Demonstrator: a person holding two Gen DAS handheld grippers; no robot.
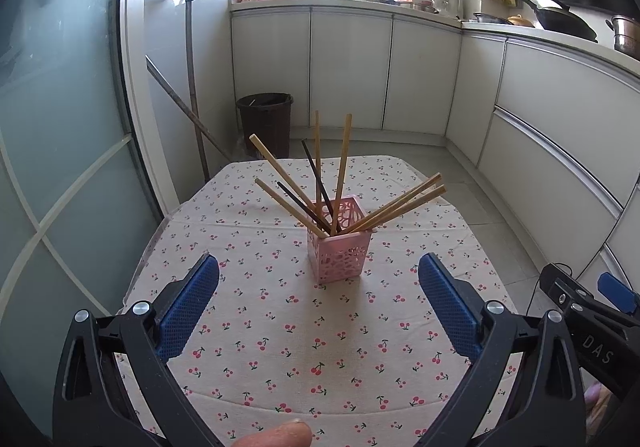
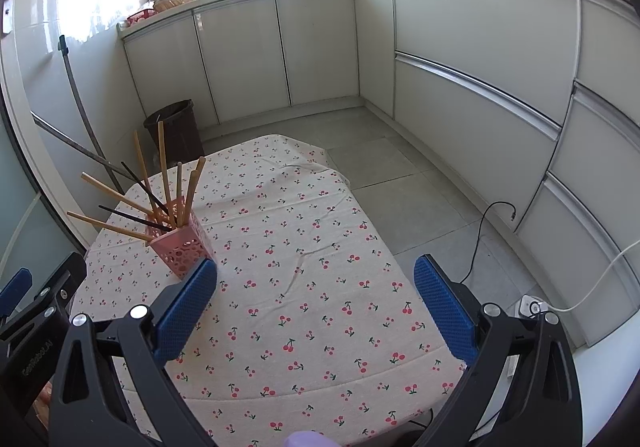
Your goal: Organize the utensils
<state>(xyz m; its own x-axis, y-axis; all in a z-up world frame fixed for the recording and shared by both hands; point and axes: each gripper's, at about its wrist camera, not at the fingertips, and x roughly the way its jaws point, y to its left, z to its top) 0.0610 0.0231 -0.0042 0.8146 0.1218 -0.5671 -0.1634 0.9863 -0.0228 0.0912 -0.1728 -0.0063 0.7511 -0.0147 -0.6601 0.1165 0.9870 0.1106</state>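
Observation:
A pink perforated holder (image 1: 340,247) stands upright on the cherry-print tablecloth (image 1: 280,327), with several wooden and dark chopsticks (image 1: 342,171) fanned out of it. My left gripper (image 1: 318,279) is open and empty, just short of the holder. My right gripper (image 2: 316,283) is open and empty over the cloth (image 2: 320,307), to the right of the holder (image 2: 182,247) and its chopsticks (image 2: 162,167). The right gripper also shows at the right edge of the left wrist view (image 1: 592,307).
White kitchen cabinets (image 1: 352,71) ring the room behind and to the right. A dark bin (image 1: 266,123) and leaning poles (image 1: 192,87) stand beyond the table's far left. A glass door (image 1: 60,127) is at left. A cable (image 2: 480,231) lies on the tiled floor.

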